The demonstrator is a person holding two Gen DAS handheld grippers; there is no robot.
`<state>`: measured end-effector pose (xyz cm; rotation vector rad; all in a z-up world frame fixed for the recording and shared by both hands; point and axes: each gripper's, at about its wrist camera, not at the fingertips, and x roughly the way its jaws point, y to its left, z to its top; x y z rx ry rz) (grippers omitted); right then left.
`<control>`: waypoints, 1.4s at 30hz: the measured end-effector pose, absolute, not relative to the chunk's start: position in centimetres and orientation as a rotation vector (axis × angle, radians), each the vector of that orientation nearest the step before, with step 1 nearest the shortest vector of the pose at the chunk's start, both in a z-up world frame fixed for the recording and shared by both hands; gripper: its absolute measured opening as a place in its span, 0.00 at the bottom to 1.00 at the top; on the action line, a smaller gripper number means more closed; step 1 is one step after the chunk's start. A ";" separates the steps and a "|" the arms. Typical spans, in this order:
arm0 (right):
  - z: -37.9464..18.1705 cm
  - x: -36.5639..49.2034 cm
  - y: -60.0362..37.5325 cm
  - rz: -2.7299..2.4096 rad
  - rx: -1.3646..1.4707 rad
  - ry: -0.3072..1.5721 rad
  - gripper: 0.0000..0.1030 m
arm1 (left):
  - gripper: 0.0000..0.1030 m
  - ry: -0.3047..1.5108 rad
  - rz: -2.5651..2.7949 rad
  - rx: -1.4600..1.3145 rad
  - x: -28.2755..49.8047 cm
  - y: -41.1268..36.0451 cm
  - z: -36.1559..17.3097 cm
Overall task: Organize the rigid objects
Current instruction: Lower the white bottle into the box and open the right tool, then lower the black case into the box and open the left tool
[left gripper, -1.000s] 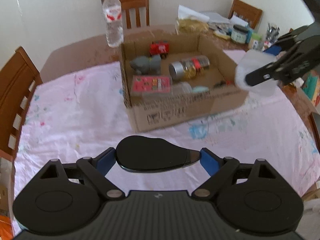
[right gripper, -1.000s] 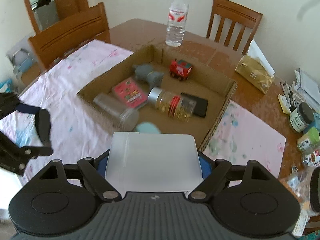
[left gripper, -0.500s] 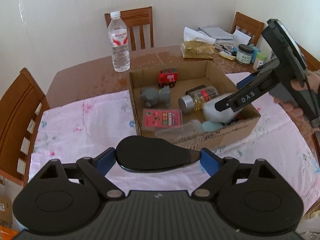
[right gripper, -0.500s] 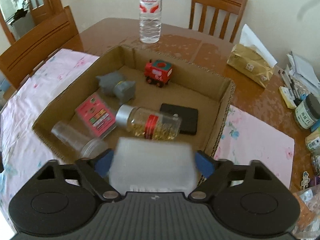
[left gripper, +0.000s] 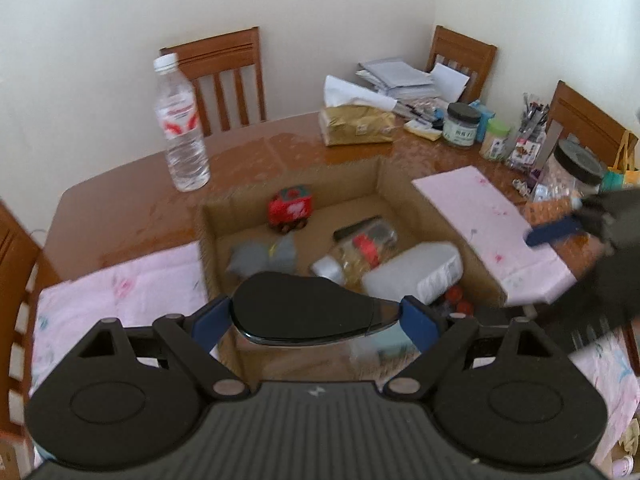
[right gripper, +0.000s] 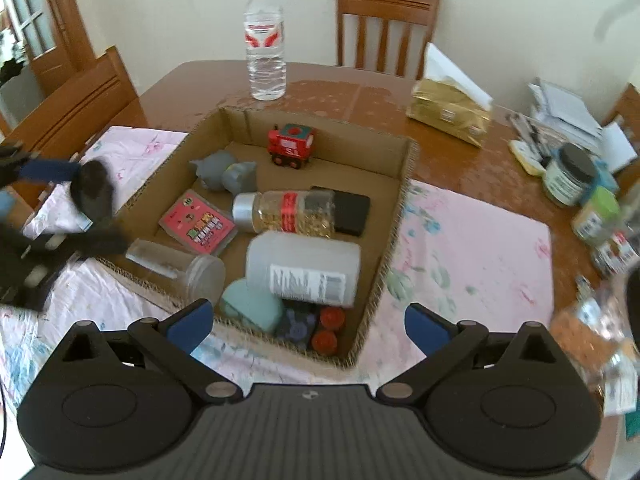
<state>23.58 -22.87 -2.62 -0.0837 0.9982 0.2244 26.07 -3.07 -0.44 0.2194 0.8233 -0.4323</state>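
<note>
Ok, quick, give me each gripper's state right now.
Left gripper: shut on the black oval object.
Right gripper: open and empty, its fingers have just been opening; the white bottle lies in the cardboard box.

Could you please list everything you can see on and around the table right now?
cardboard box: one, brown, on the table, open top
white plastic bottle: one, translucent white, lying in the box
glass jar: one, silver cap, red label, lying in the box
toy truck: one, red, far end of the box
grey toy: one, in the box
pink card pack: one, in the box
clear cup: one, lying by the near wall
water bottle: one, clear, upright behind the box
tissue pack: one, gold, on the table
left gripper: shut on a black mouse
right gripper: open, empty, jaws just opened
</note>
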 end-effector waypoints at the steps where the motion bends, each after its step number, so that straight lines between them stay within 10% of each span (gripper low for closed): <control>1: -2.5 23.2 -23.0 0.205 -0.084 0.998 1.00 | 0.87 0.825 -0.441 0.220 26.7 -3.5 -0.5; 23: -2.4 18.9 -26.4 0.041 0.064 1.008 1.00 | 0.92 0.898 -0.452 0.192 35.9 -10.4 -5.6; 42: -0.9 19.6 -23.9 0.021 0.009 0.971 1.00 | 0.97 0.821 -0.175 0.097 23.8 -3.7 -0.5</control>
